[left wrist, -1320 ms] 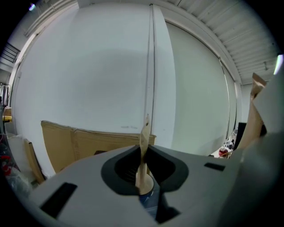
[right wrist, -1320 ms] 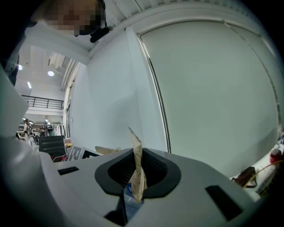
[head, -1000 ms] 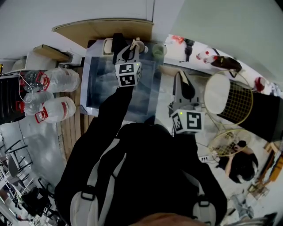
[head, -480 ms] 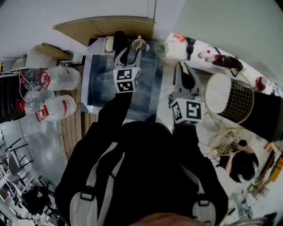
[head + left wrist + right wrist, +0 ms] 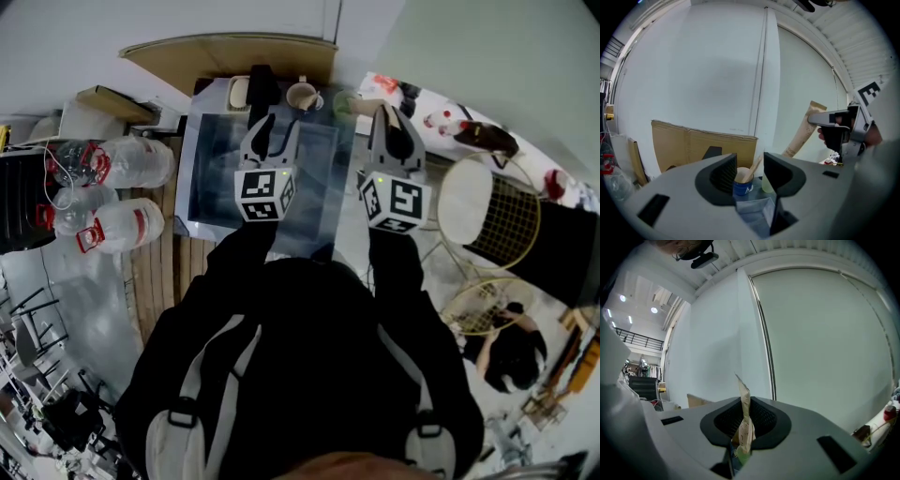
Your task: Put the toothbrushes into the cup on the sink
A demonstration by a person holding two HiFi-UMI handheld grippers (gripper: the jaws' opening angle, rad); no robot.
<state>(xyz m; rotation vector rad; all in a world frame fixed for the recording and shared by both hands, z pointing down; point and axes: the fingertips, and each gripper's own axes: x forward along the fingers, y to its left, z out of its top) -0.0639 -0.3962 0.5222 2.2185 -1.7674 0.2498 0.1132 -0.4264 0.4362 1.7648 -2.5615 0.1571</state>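
- Sink (image 5: 211, 187): steel basin in the middle of the scene, person leaning over its near edge; both grippers reach across it toward the far rim where the cup stands.
- Wire basket (image 5: 497, 220): right of the sink, well apart from both grippers, no part in this step.
- Left gripper (image 5: 275, 131): over the basin, aimed at the cup. Its jaws have just been opening and stand wide apart with nothing between the pads, only the cup seen beyond them. Looks like a release, its brush now in the cup.
- Right gripper (image 5: 392, 127): over the right edge of the sink, near the far right corner. Jaws clamped on a paper-wrapped toothbrush (image 5: 744, 423), which sticks up past the tips, probably held upright so it can drop end-first into the cup.
- Cup (image 5: 303, 97): on the far rim of the sink, upright, mouth open, just beside a pale green tumbler (image 5: 342, 101) on its right.
- Wooden toothbrush (image 5: 752, 169): in the cup, leaning right against the rim.
- Judgement: one brush in, one left; the right gripper must move left to the cup.
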